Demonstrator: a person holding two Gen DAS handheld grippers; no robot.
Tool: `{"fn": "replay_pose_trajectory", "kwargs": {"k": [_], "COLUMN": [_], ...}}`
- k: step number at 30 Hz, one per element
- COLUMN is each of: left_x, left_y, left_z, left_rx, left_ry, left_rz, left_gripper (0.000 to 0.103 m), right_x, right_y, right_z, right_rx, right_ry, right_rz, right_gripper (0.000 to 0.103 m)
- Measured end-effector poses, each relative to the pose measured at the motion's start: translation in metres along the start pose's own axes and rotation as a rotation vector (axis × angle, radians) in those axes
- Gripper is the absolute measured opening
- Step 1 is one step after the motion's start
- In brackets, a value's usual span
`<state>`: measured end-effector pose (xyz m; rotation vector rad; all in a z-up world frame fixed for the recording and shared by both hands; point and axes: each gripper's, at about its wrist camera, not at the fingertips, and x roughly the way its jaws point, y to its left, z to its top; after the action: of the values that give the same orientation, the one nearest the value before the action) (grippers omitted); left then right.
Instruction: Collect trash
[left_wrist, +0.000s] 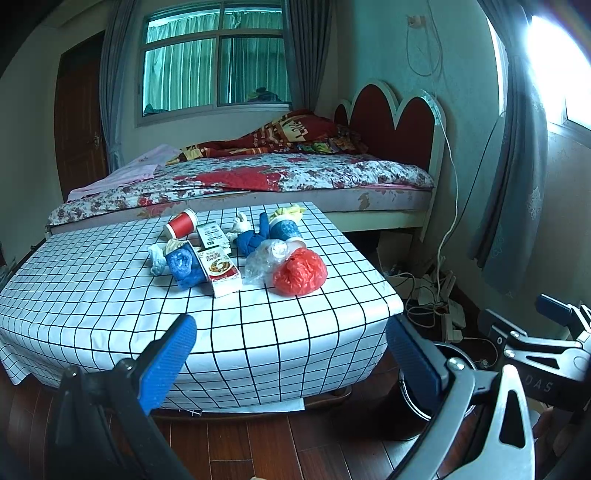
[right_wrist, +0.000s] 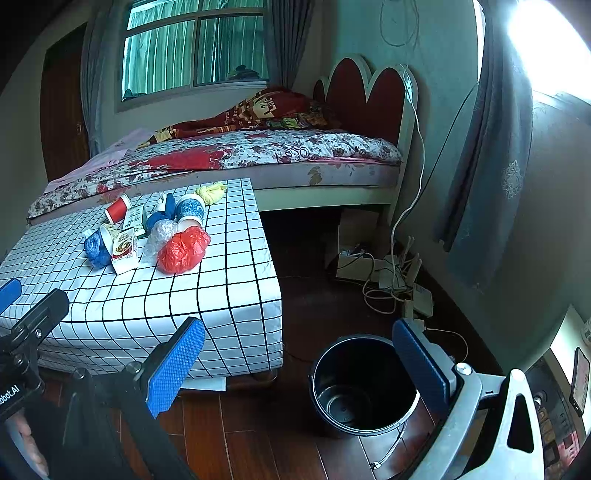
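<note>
Both the left gripper (left_wrist: 291, 363) and the right gripper (right_wrist: 299, 365) are hovering with fingers spread wide and empty, so collecting seems not yet begun: the crumpled red plastic bag (left_wrist: 300, 272), mid-frame on the grid-patterned bench (left_wrist: 110, 295), looks nearest to carry to the black metal bucket (right_wrist: 364, 384) at lower right.

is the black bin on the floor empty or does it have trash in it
Empty: the right wrist view looks into the black bin and shows its bare bottom, with no trash inside.
</note>
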<state>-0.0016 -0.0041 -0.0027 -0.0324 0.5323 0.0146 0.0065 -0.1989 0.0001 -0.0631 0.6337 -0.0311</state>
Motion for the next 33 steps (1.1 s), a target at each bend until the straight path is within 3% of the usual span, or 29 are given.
{"fn": "replay_pose_trajectory", "kwargs": {"k": [33], "left_x": [0.0013], "left_y": [0.0008], "left_z": [-0.004], "left_rx": [-0.004], "left_ry": [0.001], "left_rz": [-0.006], "left_gripper": [0.102], "right_x": [0.0005], "right_y": [-0.0027], "right_z": [-0.0058], "right_rx": [0.003], "right_ry": [0.009], "right_rz": [0.008], "right_gripper": [0.102]}}
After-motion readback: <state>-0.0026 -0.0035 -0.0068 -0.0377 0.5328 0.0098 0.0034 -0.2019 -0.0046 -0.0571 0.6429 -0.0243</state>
